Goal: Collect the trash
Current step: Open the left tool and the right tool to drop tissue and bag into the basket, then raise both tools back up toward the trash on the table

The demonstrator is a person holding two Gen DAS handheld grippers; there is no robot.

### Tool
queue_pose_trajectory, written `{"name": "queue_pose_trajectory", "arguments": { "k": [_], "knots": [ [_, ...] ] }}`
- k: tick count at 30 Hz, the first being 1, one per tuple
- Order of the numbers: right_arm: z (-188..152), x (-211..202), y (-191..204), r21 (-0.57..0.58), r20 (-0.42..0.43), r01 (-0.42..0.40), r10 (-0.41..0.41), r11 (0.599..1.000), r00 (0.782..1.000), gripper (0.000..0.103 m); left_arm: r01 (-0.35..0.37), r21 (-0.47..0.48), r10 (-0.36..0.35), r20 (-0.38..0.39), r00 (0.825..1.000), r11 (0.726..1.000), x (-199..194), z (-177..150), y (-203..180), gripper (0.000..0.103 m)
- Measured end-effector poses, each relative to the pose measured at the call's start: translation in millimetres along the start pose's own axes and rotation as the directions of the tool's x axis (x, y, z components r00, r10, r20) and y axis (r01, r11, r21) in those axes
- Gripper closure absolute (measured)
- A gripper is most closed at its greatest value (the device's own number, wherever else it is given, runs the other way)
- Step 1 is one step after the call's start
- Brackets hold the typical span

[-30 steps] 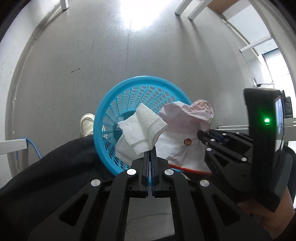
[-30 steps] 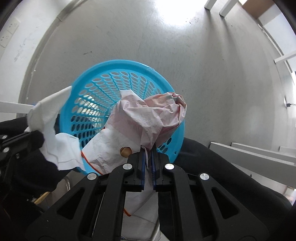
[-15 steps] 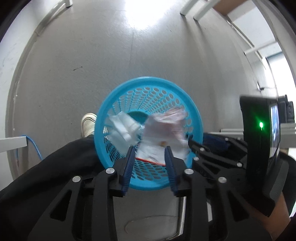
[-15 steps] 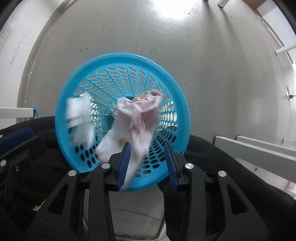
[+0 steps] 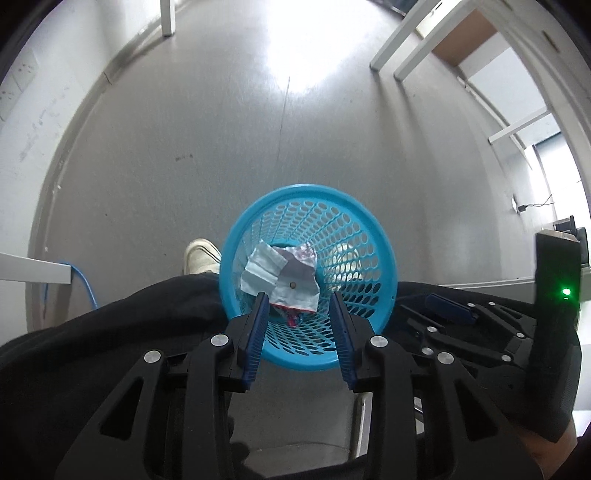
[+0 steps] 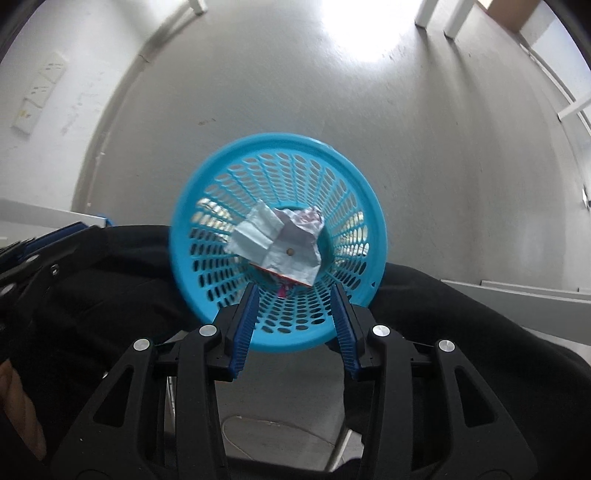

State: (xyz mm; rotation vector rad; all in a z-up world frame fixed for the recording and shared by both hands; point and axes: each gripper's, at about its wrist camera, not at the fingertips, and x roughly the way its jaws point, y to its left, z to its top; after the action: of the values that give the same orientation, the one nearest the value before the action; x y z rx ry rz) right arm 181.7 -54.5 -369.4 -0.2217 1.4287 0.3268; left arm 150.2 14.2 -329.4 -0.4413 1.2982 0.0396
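A blue perforated plastic basket (image 5: 373, 236) stands on the grey floor between the person's legs; it also shows in the right wrist view (image 6: 365, 192). A white tissue (image 5: 260, 269) and a crumpled pinkish-white paper wrapper (image 5: 299, 284) lie at its bottom; the right wrist view shows the tissue (image 6: 255, 236) and wrapper (image 6: 295, 258) too. My left gripper (image 5: 300, 299) is open and empty above the basket's near rim. My right gripper (image 6: 295, 291) is open and empty above the near rim as well. The right gripper also shows at the right of the left wrist view (image 5: 450, 314).
The person's black trousers (image 5: 110, 332) flank the basket, with a white shoe (image 5: 201, 254) at its left. White table legs (image 5: 402, 51) stand at the far right, one (image 5: 168, 18) at the far left. A blue cable (image 5: 83, 284) runs along the left wall.
Both grippers opened and let go of the tissue and the paper wrapper, which dropped to the bottom of the basket. Both grippers have risen away from the basket.
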Motion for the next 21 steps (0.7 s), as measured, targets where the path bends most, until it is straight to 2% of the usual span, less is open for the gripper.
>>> {"name": "queue_pose_trajectory", "arguments": {
  "k": [3,5,14,17,21],
  "knots": [
    [-12.3,-24.5,5.4,-0.018,0.051,-0.015,0.016,1.0,0.999,0.059,0.001,0.003,-0.001,0.036,0.999,1.0,-18.2,-11.1,-0.2,0.069],
    [-21.4,-40.5,7.4,-0.029,0.084,-0.024,0.027,0.999,0.996,0.056,-0.002,0.041,0.001,0.046,0.999,0.999,-29.9,-15.3,-5.9,0.067],
    [-64.3,-104.3,12.8,-0.113,0.194,-0.04,0.062,0.993,0.979,0.045,0.003,0.137,-0.019,0.111,0.994,0.991,-89.7,-51.2,-17.8,0.053],
    [-76.3,-123.3,14.1,-0.146,0.191,-0.059,0.087,0.987,0.978,0.045,0.008,0.147,-0.03,0.15,0.988,0.989,-115.1,-65.0,-17.9,0.05],
    [-94.3,-159.4,9.2,-0.163,0.256,-0.071,0.112,0.984,0.96,0.038,0.002,0.157,-0.037,0.225,0.974,0.988,-146.8,-83.5,-17.1,0.042]
  ]
}}
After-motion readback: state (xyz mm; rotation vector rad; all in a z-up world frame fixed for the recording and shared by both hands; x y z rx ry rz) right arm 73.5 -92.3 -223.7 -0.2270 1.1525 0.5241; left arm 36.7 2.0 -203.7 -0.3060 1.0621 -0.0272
